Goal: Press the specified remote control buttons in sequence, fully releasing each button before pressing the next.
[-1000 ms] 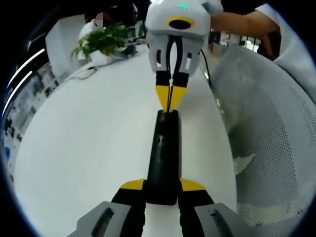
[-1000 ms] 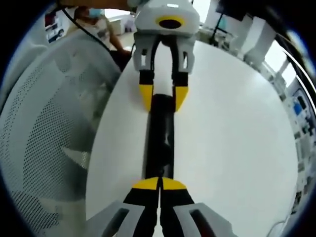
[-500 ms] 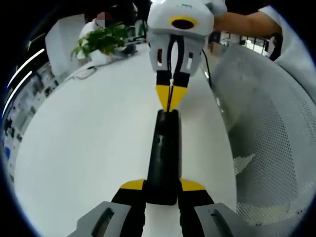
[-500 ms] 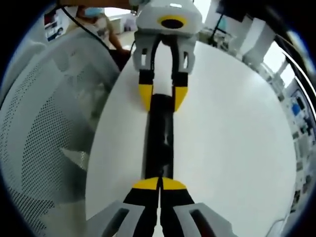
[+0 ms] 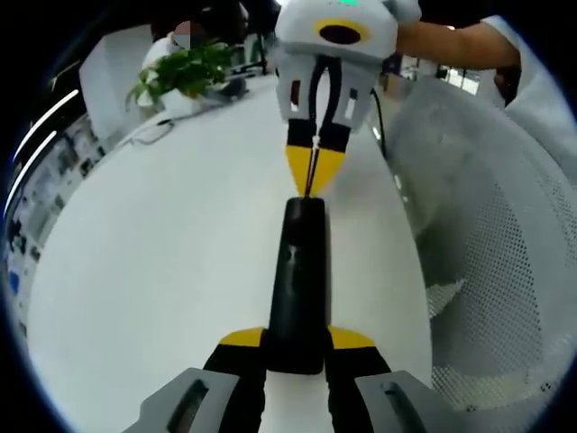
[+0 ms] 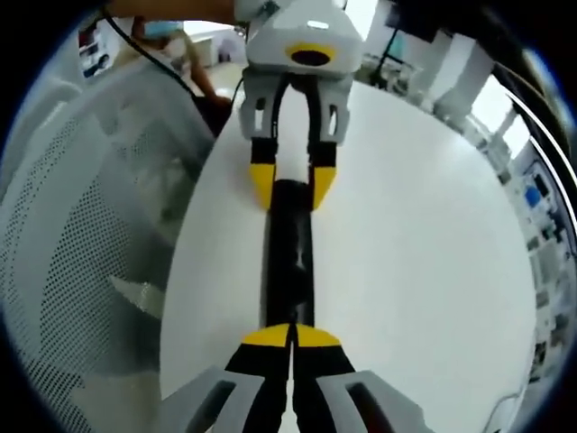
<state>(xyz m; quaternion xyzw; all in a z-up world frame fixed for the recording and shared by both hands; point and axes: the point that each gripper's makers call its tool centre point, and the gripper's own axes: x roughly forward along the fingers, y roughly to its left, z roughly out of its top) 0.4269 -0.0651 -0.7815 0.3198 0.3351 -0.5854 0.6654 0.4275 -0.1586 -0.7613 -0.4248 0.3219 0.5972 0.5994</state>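
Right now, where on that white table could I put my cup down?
The white table is bare between the black remote and the potted plant. The remote's line is crowded: the left gripper clamps one end, the shut right gripper tips the other. A mesh chair borders the opposite edge.

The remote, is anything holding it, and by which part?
The left gripper clamps the remote by one end, a jaw on each side edge. The right gripper is shut, tips at the other end, gripping nothing.

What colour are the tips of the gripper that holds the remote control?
Yellow. The left gripper clamps the black remote control; the left gripper view shows it best.
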